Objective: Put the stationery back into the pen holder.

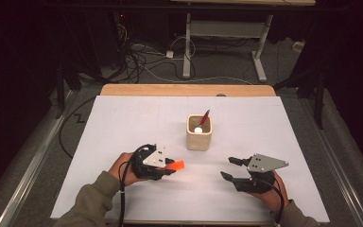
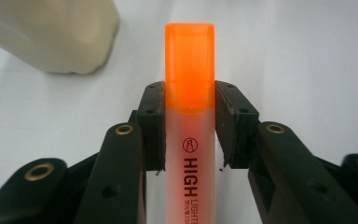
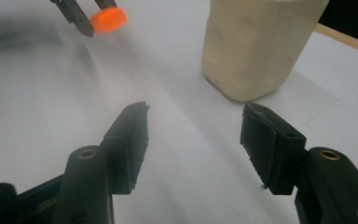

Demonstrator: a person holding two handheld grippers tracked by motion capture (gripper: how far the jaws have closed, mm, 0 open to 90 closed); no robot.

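My left gripper (image 1: 169,168) is shut on an orange highlighter (image 1: 176,166); its capped end sticks out to the right, just above the white sheet. In the left gripper view both pads clamp the highlighter (image 2: 189,84) below its orange cap, with "HIGH LIGHTER" printed on the barrel. A cream square cup (image 1: 199,132) stands mid-table holding a red pen (image 1: 204,117) and a white ball (image 1: 198,129). My right gripper (image 1: 230,167) stands open near the front right, nothing between its jaws. The right gripper view looks past them to the cup (image 3: 256,42) and the highlighter's cap (image 3: 108,19).
A white sheet (image 1: 123,123) covers the wooden table, whose far edge (image 1: 184,89) shows bare. Beyond it are a desk frame (image 1: 224,42) and cables on the floor. Metal rails run along both sides of the table.
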